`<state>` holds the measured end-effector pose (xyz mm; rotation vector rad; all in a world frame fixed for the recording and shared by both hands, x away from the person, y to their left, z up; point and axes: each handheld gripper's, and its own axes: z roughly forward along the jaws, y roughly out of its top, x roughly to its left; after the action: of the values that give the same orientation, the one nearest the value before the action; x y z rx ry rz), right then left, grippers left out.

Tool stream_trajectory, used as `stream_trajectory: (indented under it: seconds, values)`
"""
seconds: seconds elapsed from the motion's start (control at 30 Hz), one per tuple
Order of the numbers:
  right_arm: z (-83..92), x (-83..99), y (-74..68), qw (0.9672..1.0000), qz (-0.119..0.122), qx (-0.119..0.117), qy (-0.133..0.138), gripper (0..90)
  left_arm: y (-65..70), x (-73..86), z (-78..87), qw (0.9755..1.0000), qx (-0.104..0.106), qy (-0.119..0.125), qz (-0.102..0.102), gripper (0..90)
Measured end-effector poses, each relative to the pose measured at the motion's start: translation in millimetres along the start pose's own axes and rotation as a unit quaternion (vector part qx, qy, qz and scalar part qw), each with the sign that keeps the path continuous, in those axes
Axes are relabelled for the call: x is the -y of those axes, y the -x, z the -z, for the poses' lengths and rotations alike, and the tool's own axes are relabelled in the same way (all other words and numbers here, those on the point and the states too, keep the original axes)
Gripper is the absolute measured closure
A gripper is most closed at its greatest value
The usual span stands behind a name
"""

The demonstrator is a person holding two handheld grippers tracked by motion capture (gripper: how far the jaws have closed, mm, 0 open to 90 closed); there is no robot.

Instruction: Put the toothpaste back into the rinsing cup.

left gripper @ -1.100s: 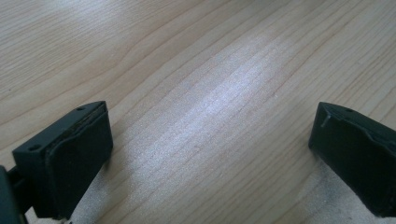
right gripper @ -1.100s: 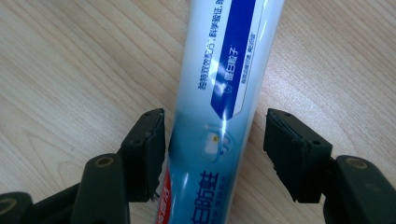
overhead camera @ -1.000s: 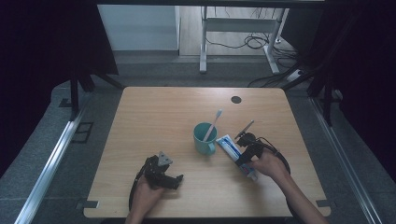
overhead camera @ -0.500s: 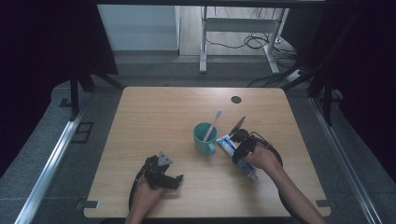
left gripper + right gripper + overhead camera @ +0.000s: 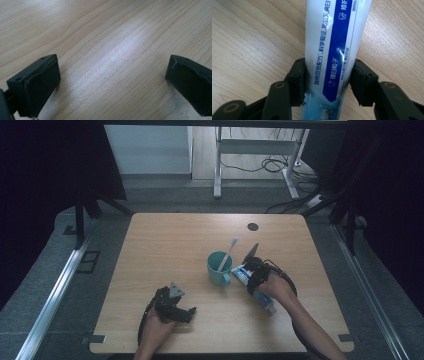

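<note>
A white and blue toothpaste tube (image 5: 334,37) lies flat on the wooden table (image 5: 175,240), just right of a teal cup (image 5: 219,268) that holds a white toothbrush (image 5: 229,251). My right gripper (image 5: 328,80) straddles the tube. Its jaws have just been closing, and both pads now press the tube's sides. In the high view the right gripper (image 5: 252,275) sits over the tube (image 5: 241,271) close to the cup. My left gripper (image 5: 112,75) rests low over bare wood near the front left, jaws wide open with nothing between them; the high view shows the left gripper (image 5: 187,311) there too.
A small black round spot (image 5: 253,226) marks the table's far right part. Beyond the table are a desk frame and cables on the floor. Dark curtains hang on both sides.
The right gripper slid a little left along the tube toward the cup, and its jaws came in against the tube. The left hand kept still.
</note>
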<state>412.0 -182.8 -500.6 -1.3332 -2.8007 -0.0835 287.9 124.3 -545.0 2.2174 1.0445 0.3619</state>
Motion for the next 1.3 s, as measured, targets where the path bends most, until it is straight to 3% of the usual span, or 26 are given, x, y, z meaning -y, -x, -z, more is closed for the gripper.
stream_trajectory:
  seconds: [0.17, 0.43, 0.5, 0.83, 1.3]
  values:
    - [3.2, 1.6, 3.4, 0.9999, -0.001, -0.012, 0.006, 60.7, -0.1, 0.0, 0.1, 1.0, 0.0, -0.001, -0.001, 0.0]
    - [9.6, 7.1, 4.5, 0.9996, 0.014, 0.003, 0.025, 70.0, -0.1, 0.0, 0.1, 1.0, 0.0, -0.001, -0.001, 0.0]
    - [10.5, 8.5, 5.5, 0.9996, 0.011, 0.009, 0.026, 70.6, -0.2, 0.0, 0.1, 1.0, 0.0, -0.001, -0.001, 0.0]
    - [13.0, 17.5, 9.2, 0.9986, 0.018, -0.01, 0.049, 71.7, -0.2, 0.0, 0.1, 1.0, 0.0, -0.001, -0.001, 0.0]
    - [30.7, 32.9, 9.7, 0.994, 0.035, -0.005, 0.103, 71.8, 0.1, 0.0, 0.1, 1.0, 0.0, -0.001, 0.0, 0.0]
